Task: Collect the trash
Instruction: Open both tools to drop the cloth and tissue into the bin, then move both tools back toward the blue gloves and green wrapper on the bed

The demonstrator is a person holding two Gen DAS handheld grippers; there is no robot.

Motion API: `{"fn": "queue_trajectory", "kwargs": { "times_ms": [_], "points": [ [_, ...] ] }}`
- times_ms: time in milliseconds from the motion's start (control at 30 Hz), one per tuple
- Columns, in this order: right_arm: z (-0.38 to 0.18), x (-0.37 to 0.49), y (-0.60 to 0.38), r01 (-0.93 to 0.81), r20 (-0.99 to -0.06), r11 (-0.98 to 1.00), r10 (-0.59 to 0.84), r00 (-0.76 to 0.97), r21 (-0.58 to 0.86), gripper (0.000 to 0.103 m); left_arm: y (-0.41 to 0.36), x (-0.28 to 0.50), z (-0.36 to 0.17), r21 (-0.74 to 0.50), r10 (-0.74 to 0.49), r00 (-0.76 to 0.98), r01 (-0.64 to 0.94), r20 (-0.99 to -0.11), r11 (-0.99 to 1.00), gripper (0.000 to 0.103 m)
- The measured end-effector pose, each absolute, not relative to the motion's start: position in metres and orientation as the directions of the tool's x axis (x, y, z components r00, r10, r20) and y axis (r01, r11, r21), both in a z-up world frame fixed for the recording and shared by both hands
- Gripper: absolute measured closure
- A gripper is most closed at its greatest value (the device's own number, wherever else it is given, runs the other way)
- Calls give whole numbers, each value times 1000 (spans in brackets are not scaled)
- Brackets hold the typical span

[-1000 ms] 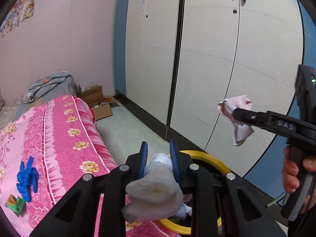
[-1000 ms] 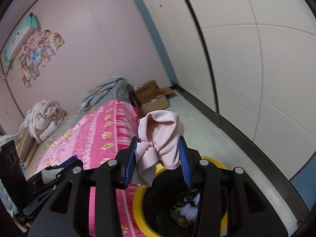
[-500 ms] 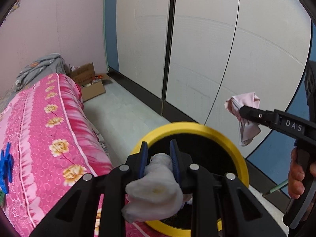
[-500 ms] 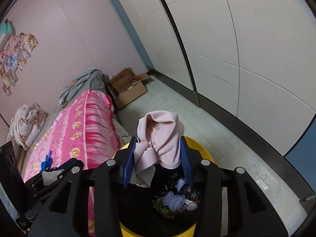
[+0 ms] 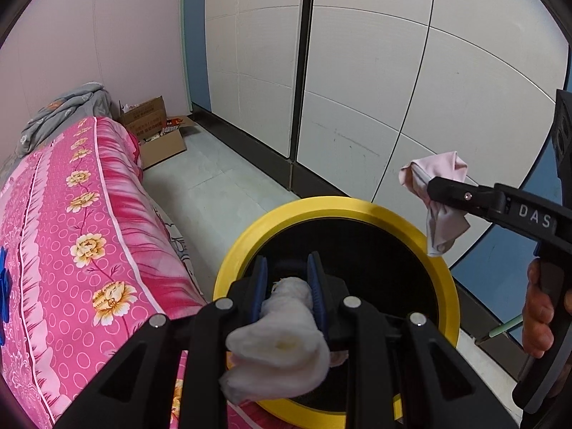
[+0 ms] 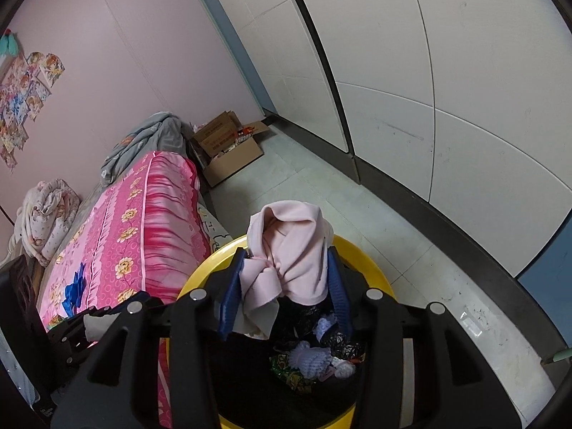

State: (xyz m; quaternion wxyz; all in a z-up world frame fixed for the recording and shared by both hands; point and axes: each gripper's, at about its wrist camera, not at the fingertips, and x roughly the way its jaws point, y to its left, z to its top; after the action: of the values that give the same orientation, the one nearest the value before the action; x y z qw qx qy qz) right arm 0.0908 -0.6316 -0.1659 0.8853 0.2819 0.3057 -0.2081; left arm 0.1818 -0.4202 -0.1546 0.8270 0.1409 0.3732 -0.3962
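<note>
Landmark: yellow-rimmed bin [image 5: 232, 261], black inside, on the floor just beside the pink floral bed [image 5: 71, 221].

Left gripper [image 5: 287, 282]: over the near part of the bin mouth, pointing down into it. Jaws narrow, clamped on a white wad [image 5: 282, 336] of soft padding; the wad's bulk trails back toward the camera, past the jaws.

Right gripper [image 6: 286, 279]: also above the bin, nearer its far-right rim in the left view. Pink cloth [image 6: 289, 250] sits between the blue pads, bunched above them with a tail hanging below. Jaws have just been opening; there is a sliver of space at the right pad, cloth against the left one, so whether it is truly pinched I cannot tell. In the left view the cloth [image 5: 438, 196] hangs off the tip above the rim. A hand [image 5: 540, 307] grips that tool's handle.

Bin contents [image 6: 314, 354]: crumpled wrappers, pale wads, black plastic at the bottom.

Beyond the bin: cardboard box [image 6: 228, 150] at the bed's far end, a blue item [image 6: 75, 286] lying on the bedcover.
</note>
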Motion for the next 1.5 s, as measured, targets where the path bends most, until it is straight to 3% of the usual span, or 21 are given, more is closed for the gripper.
{"fn": "queue_trajectory", "kwargs": {
  "times_ms": [233, 333, 433, 567, 667, 1133, 1500],
  "points": [
    [-162, 87, -630, 537, -659, 758, -193, 727, 370, 58, -418, 178, -147, -78, -570, 398, 768, -719, 635, 81],
    [-156, 81, -630, 534, -652, 758, -193, 733, 375, 51, -416, 176, -141, -67, -572, 411, 769, -710, 636, 80],
    [-147, 76, -629, 544, -647, 754, -212, 733, 369, 44, -409, 173, -132, -74, -579, 423, 761, -697, 644, 70],
    [-138, 69, -627, 551, -647, 749, -220, 730, 368, 37, -399, 169, -120, -73, -586, 445, 752, -677, 655, 46],
    [-133, 65, -623, 561, -647, 749, -237, 724, 353, 36, -393, 165, -115, -61, -581, 458, 748, -672, 661, 39],
    [-97, 77, -582, 460, -594, 809, -177, 785, 367, 31, -296, 187, -87, -30, -487, 603, 608, -632, 793, 31],
    [-81, 155, -509, 265, -607, 887, 21, 795, 378, 28, -176, 231, -84, -25, -334, 700, 412, -631, 911, 31]
  ]
}}
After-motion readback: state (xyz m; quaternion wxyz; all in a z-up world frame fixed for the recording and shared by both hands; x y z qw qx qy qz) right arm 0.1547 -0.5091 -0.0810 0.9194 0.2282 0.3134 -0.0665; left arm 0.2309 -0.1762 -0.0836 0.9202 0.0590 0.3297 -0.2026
